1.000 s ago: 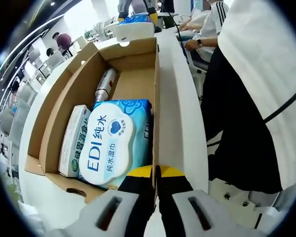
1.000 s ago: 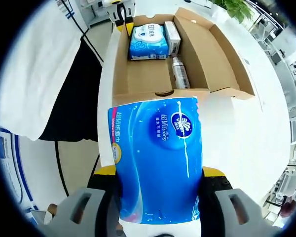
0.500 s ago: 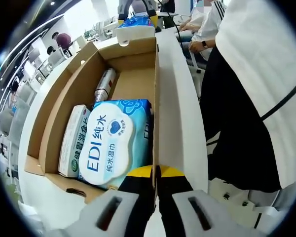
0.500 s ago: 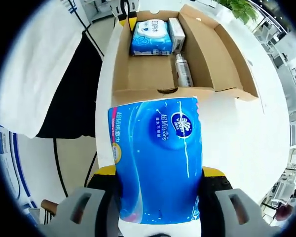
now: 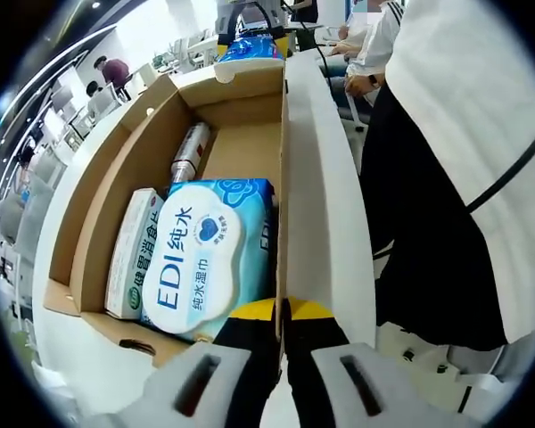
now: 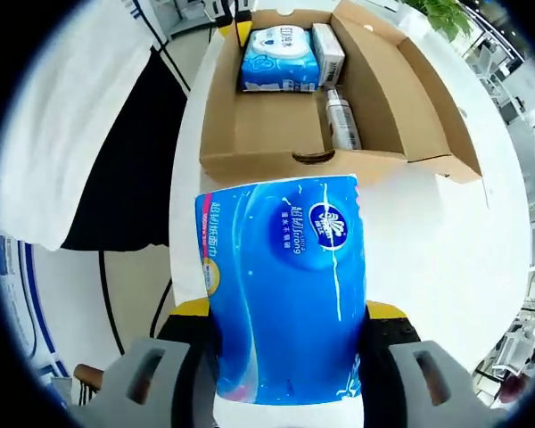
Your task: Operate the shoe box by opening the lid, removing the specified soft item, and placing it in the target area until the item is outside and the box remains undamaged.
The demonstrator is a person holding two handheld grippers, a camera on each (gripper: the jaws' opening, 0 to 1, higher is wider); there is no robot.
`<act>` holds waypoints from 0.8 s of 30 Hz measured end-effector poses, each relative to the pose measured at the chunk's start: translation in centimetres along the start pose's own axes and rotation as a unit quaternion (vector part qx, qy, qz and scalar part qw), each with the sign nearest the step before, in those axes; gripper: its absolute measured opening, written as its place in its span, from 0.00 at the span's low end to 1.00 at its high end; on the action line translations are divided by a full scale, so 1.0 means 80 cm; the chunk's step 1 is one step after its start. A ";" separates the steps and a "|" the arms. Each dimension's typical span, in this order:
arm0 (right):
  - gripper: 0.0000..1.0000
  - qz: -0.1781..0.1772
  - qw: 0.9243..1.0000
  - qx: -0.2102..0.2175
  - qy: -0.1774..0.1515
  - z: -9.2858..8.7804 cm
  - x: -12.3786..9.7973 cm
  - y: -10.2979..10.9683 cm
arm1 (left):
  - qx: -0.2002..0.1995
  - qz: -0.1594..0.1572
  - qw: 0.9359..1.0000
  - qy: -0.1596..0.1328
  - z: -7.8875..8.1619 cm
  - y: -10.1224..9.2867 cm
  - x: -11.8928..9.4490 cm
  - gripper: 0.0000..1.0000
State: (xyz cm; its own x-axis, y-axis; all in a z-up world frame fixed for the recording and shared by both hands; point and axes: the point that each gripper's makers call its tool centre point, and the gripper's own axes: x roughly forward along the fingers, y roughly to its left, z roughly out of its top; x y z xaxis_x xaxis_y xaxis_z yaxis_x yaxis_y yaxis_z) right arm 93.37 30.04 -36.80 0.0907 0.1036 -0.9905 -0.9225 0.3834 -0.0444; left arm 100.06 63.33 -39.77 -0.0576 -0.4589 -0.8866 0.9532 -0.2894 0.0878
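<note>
White table, seated people behind (office desks), green plant, person's dark trousers

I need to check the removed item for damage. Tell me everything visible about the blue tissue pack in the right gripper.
The blue tissue pack is a soft, glossy plastic-wrapped pack, bright blue with white swirl lines, a round dark-blue logo and a pink strip along one edge. It looks intact, with no tears visible. The right gripper is shut on it at its near end, holding it outside the shoe box, over the white table.
</note>
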 end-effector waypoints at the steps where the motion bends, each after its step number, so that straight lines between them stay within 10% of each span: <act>1: 0.62 0.000 1.000 -0.001 -0.001 0.000 0.000 0.000 | 0.000 0.000 1.000 0.000 0.000 0.000 0.000 0.01; 24: 0.62 0.014 1.000 0.023 -0.008 0.004 0.045 -0.004 | -0.010 0.002 1.000 0.003 0.000 0.001 0.000 0.02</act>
State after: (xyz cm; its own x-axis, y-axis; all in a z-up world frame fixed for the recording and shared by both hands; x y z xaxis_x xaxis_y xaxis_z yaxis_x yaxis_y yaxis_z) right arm 94.15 30.57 -40.27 0.0717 0.1293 -0.9890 -0.9065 0.4221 -0.0106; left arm 100.15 63.32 -39.80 -0.0513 -0.4549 -0.8891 0.9591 -0.2707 0.0832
